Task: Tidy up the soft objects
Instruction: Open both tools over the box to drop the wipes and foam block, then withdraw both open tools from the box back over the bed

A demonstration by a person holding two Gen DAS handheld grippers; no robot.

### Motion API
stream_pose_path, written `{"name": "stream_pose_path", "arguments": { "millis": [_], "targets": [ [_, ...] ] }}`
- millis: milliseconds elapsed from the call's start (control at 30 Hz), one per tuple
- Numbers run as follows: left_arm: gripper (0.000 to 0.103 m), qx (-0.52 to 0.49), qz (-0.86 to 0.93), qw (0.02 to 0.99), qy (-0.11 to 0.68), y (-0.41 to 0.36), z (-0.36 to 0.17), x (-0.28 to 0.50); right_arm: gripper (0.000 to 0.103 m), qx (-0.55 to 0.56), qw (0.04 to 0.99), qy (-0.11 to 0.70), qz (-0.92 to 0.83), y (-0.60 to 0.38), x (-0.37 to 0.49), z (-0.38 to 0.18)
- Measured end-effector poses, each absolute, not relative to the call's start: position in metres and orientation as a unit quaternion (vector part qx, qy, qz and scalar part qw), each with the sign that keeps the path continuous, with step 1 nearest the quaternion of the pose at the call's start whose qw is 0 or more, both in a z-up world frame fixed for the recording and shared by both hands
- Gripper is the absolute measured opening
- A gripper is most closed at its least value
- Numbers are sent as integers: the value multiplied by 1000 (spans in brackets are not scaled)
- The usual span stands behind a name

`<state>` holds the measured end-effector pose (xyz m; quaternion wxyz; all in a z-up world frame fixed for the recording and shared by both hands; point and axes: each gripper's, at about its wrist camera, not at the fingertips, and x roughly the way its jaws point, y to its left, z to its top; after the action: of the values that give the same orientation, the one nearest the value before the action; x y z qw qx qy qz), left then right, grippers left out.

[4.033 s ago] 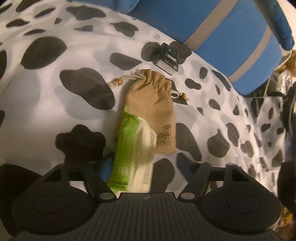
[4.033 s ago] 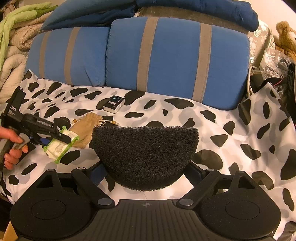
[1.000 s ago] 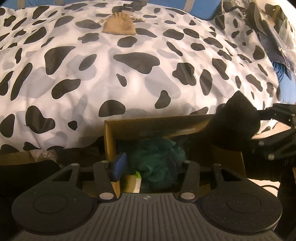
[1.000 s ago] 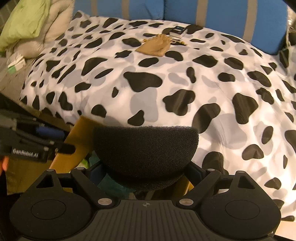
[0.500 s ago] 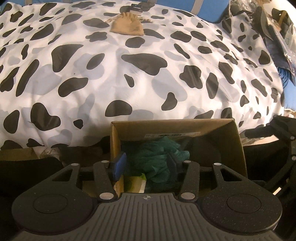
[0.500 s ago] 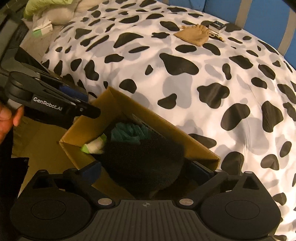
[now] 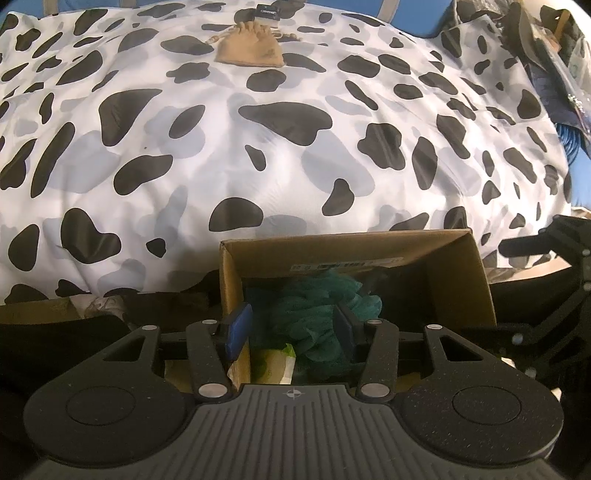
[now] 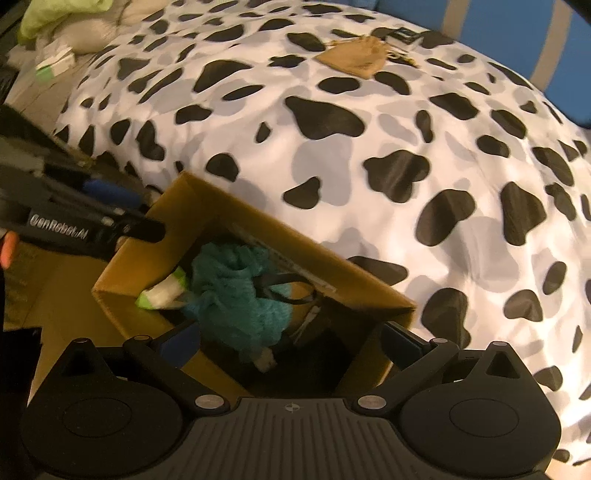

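Cardboard box (image 8: 236, 210) sat directly below the wide-open, empty right gripper (image 8: 291, 341), black sponge (image 8: 314, 365) and teal puff (image 8: 236, 291) inside it.

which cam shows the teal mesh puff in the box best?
Right wrist. It looks down into the cardboard box, so most of the teal mesh puff shows. In the left wrist view the puff is partly hidden behind the box wall and the fingers.

text: "GenRobot.AI" is showing in white on the black left gripper (image 8: 85, 225) at the left | box label (image 7: 347, 265): print is staying too small to read | small dark box (image 7: 269, 14) far on the bed: lettering unreadable
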<state>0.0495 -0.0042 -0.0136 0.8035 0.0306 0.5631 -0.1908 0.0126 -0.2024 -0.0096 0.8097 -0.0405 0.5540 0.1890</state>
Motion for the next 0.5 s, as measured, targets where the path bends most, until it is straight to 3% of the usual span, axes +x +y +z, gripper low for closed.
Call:
{"name": "stream_pose_path", "arguments": {
  "millis": [400, 433, 467, 500],
  "targets": [
    [49, 37, -190, 805, 560, -7, -14, 50, 103, 3, 834, 539, 120, -226, 24, -4],
    [54, 38, -190, 807, 558, -7, -14, 50, 103, 9, 837, 537, 110, -229, 25, -4],
    [65, 38, -189, 809, 555, -7, -13, 50, 103, 14, 838, 535, 103, -232, 26, -3],
    [68, 38, -188, 812, 551, -7, -12, 50, 103, 20, 840, 533, 96, -235, 27, -3]
  ]
}}
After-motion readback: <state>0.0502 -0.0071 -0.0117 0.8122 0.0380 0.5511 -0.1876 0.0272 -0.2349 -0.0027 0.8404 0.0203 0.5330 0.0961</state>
